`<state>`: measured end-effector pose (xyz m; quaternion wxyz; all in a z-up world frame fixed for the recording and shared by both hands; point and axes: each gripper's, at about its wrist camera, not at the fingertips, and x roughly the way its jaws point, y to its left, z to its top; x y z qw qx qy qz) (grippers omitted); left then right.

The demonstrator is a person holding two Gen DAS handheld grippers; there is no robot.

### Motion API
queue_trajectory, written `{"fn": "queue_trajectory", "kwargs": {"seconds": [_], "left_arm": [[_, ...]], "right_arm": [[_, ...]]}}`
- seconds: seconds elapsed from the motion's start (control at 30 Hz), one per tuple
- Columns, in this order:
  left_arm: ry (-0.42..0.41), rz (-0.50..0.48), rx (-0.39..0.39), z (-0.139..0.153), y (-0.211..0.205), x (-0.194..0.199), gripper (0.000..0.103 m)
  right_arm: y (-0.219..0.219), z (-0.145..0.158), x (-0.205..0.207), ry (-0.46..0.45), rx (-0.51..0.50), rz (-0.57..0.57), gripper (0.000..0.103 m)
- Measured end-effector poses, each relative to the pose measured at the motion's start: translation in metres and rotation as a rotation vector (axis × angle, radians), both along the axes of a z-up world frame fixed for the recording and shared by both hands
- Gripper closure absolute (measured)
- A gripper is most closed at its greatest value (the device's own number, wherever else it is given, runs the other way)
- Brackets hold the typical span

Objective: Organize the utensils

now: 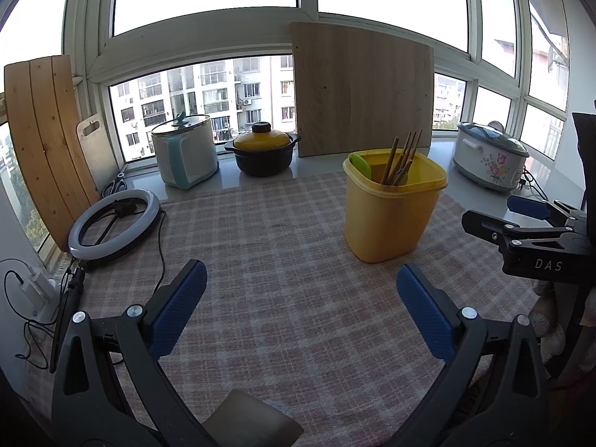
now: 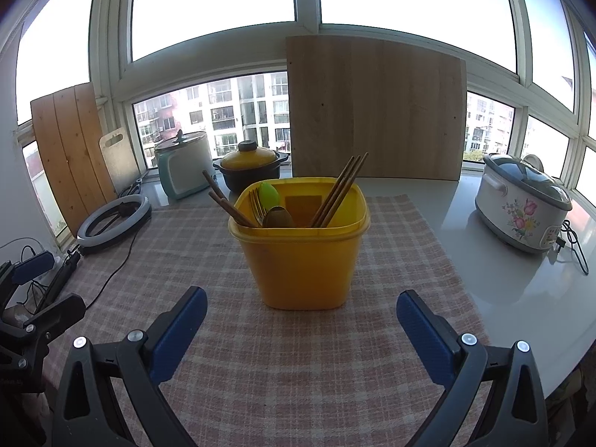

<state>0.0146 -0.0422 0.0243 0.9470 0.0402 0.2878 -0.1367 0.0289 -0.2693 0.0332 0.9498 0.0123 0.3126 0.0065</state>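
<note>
Both our left tongs and right tongs gape empty; the yellow bin of utensils stands just ahead of the right tongs, so we should approach level and pinch one chopstick cleanly.

Glossy plastic container, wooden chopsticks, woven checked cloth.

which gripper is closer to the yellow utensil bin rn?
Right. The right gripper faces the yellow bin head-on, just short of it. The left gripper sits further back, with the bin ahead to its right.
</note>
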Motion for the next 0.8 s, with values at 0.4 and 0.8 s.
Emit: {"fn": "queue_trajectory", "kwargs": {"seconds": [0.4, 0.8], "left_arm": [[0.004, 0.025, -0.004, -0.002, 0.003, 0.002, 0.000], [0.003, 0.045, 0.002, -0.007, 0.004, 0.005, 0.000]], "right_arm": [[0.001, -0.006, 0.002, 0.014, -0.004, -0.001, 0.000], [0.000, -0.013, 0.003, 0.031, -0.006, -0.003, 0.000]]}}
